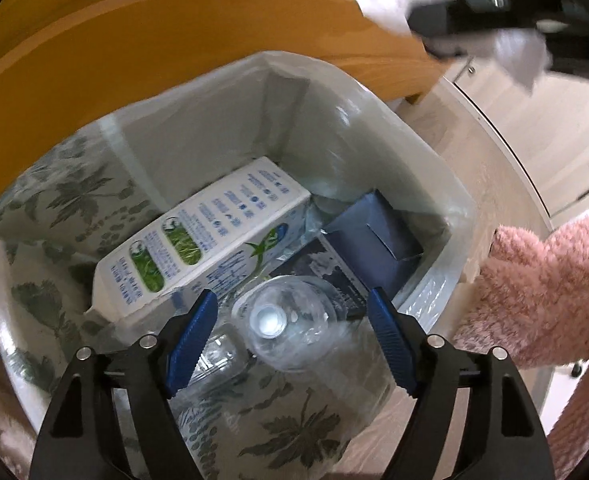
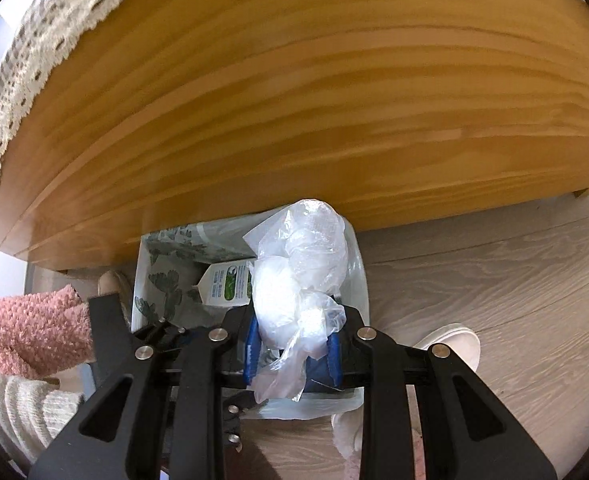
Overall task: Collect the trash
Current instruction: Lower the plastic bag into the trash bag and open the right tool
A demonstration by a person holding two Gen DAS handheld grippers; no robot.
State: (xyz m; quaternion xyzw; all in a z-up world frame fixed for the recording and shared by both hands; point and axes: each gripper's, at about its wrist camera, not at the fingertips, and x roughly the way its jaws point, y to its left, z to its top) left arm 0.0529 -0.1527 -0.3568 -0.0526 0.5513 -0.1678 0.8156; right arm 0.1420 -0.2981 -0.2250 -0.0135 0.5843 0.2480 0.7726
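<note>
Pale wood-grain floor (image 2: pixel 494 280) runs beneath a lined bin (image 1: pixel 460 204) set against a wooden cabinet side (image 2: pixel 294 100). Nearest the left camera, the left gripper (image 1: pixel 294 316) hangs over the bin with its jaws wide and nothing pressed between them; a clear plastic bottle (image 1: pixel 290 320) lies below them inside the bin. Beyond it rest a white carton (image 1: pixel 202 236) and a dark blue box (image 1: pixel 374 232). Over the same bin, the right gripper (image 2: pixel 294 350) is closed narrowly on a crumpled clear plastic bag (image 2: pixel 298 272). A pink fuzzy sleeve (image 2: pixel 26 328) shows at the left edge
</note>
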